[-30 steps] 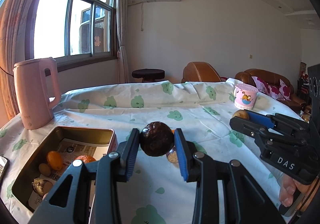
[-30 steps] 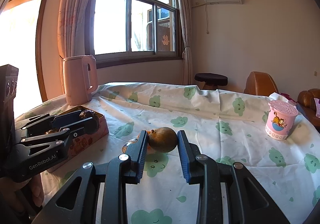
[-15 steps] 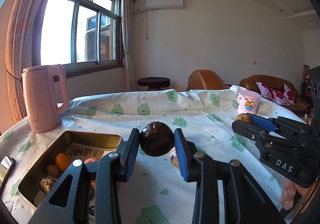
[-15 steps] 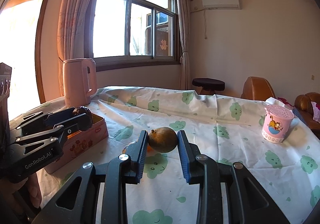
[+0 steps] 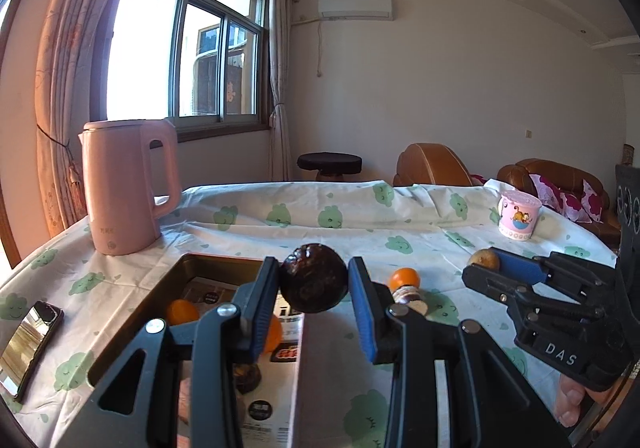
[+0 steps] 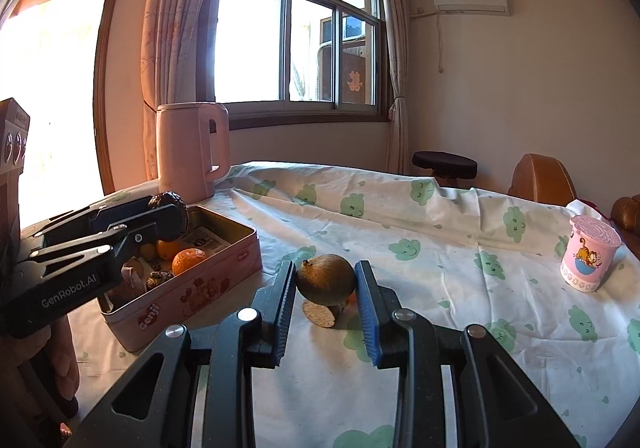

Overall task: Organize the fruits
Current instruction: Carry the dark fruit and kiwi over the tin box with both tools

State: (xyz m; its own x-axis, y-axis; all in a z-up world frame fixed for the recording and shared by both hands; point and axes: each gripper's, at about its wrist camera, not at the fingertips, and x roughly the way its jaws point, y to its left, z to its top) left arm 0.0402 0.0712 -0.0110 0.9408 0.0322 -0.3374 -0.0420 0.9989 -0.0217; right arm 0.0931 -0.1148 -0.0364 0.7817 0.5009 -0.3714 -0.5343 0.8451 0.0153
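Note:
My left gripper (image 5: 313, 284) is shut on a dark wrinkled round fruit (image 5: 313, 283) and holds it above the near right corner of the open tin box (image 5: 208, 264). The tin box (image 6: 224, 268) holds oranges (image 6: 188, 260) and other small fruits. My right gripper (image 6: 325, 280) is shut on a brown kiwi-like fruit (image 6: 325, 279) above the tablecloth, right of the box. In the left wrist view the right gripper (image 5: 486, 264) shows with that fruit (image 5: 484, 259). A small orange (image 5: 405, 278) and a sliced piece (image 6: 318, 313) lie on the cloth.
A pink kettle (image 5: 124, 184) stands at the back left, behind the box. A pink cartoon cup (image 6: 590, 258) stands at the right. A phone (image 5: 28, 344) lies near the left table edge. Sofas and a stool are beyond the table.
My left gripper has moved left and closer over the tin box with the dark fruit. My right gripper has moved toward the box with the brown fruit.

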